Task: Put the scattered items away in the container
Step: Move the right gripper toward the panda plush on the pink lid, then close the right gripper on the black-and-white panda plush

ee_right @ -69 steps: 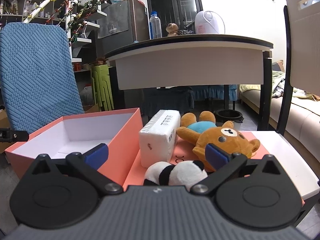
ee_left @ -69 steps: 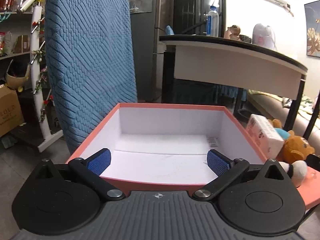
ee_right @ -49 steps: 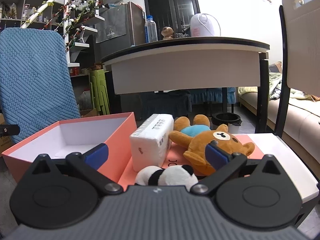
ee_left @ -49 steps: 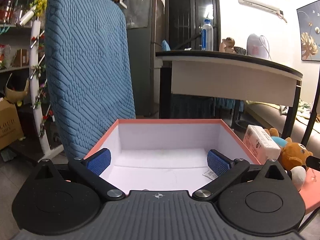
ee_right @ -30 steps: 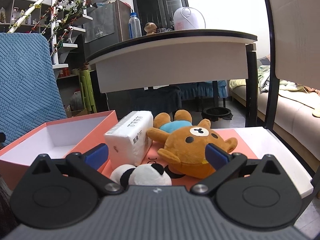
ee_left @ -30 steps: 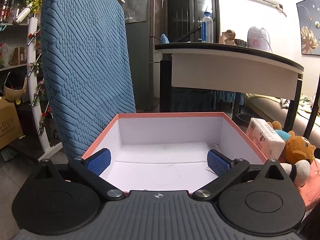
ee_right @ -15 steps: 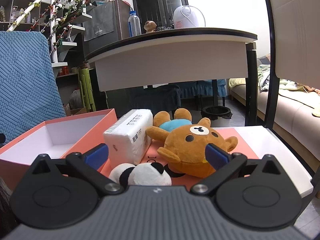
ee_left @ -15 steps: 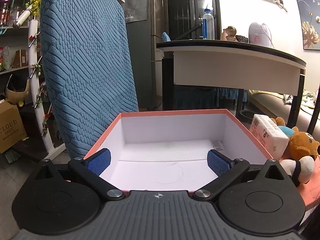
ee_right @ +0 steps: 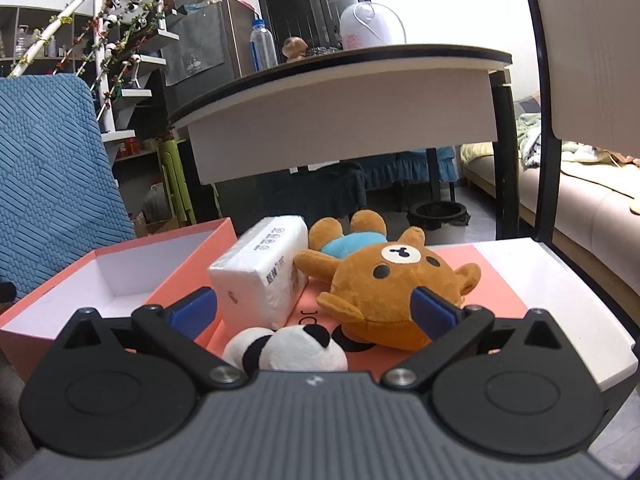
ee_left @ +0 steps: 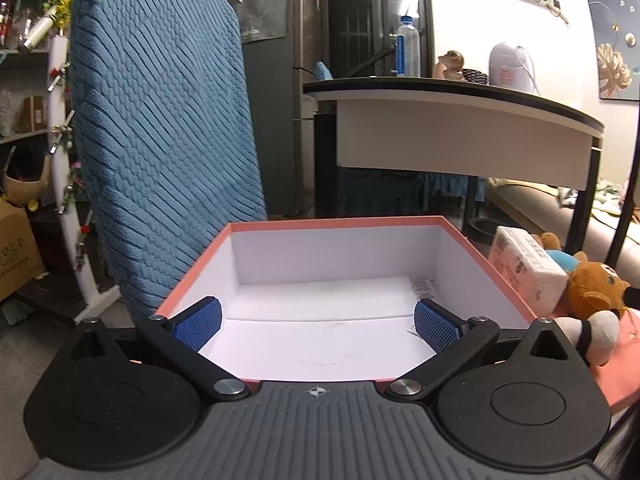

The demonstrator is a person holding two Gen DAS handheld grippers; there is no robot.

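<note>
Left gripper (ee_left: 318,320) hovers over pink box (ee_left: 336,222), jaws spread wide, nothing held. Right gripper (ee_right: 316,310), jaws likewise spread, faces tissue pack (ee_right: 262,268), brown bear (ee_right: 384,284), panda toy (ee_right: 288,350) lying beside box on pink lid (ee_right: 496,280).

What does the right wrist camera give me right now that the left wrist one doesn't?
Only the right wrist view shows the right gripper, open just above the panda plush, and the bear's face.

Only the left wrist view shows the box's whole white inside with nothing to tidy in it, framed by the open left gripper.

Both show the box, tissue pack, bear and panda.
</note>
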